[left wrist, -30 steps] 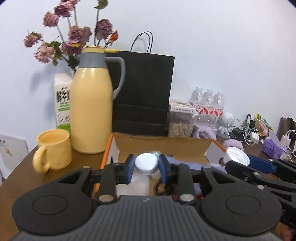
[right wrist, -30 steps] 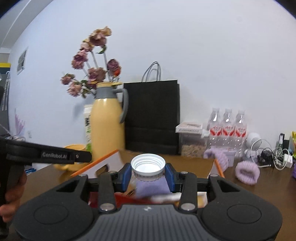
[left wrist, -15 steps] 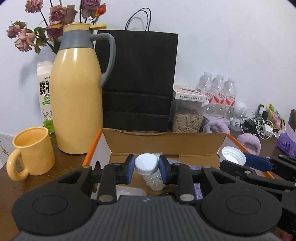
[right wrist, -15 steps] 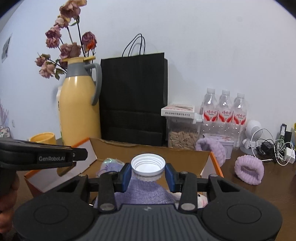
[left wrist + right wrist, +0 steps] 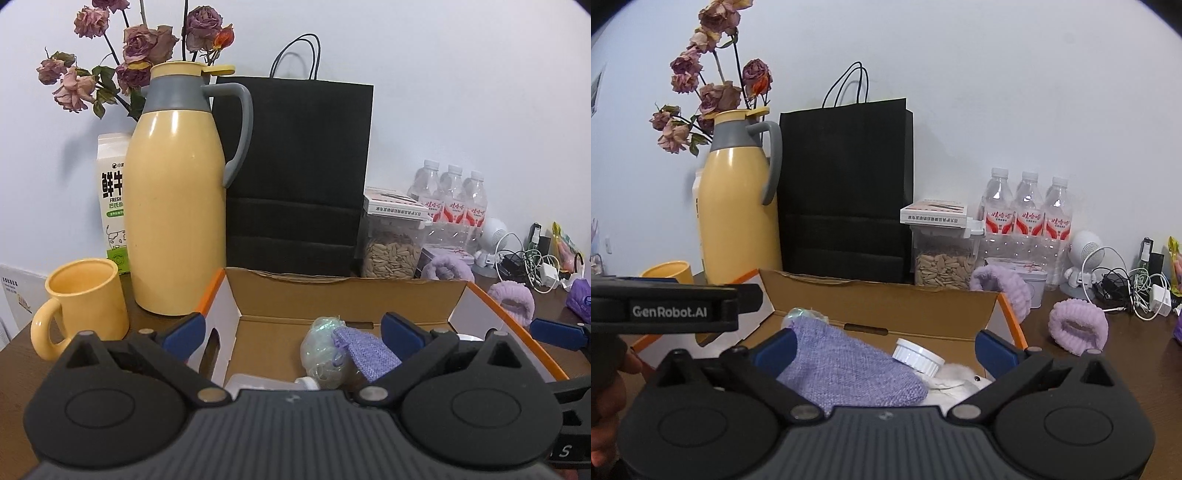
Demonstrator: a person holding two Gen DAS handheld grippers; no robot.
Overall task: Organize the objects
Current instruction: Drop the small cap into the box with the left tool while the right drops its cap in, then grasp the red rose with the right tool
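Box: now that both drops are made, my cardboard box (image 5: pixel 343 295) sits on the table (image 5: pixel 14 365) right under my tongs, flaps open.
Left tongs: my left tongs (image 5: pixel 291 332) have just been opening and stand wide, nothing between the pads; the small white-capped bottle (image 5: pixel 306 384) lies in the box below them.
Right tongs: my right tongs (image 5: pixel 884 343) have just been opening too, also empty; the white lid (image 5: pixel 918 357) rests tilted in the box beside the purple knit pouch (image 5: pixel 849 369).
Done: bottle, lid, pouch, a clear crinkly bundle (image 5: pixel 319 347) and something white and fluffy (image 5: pixel 956 380) are in the box.
Left: I judge the two purple fuzzy bands (image 5: pixel 1078 326) and the cable tangle (image 5: pixel 1134 291) on the table may still want sorting.
Writing: "GenRobot.AI" on my left tongs in the right view; "FRESH" and Chinese characters on the milk carton (image 5: pixel 112 206); red labels on the water bottles (image 5: pixel 1028 206), too small to read.
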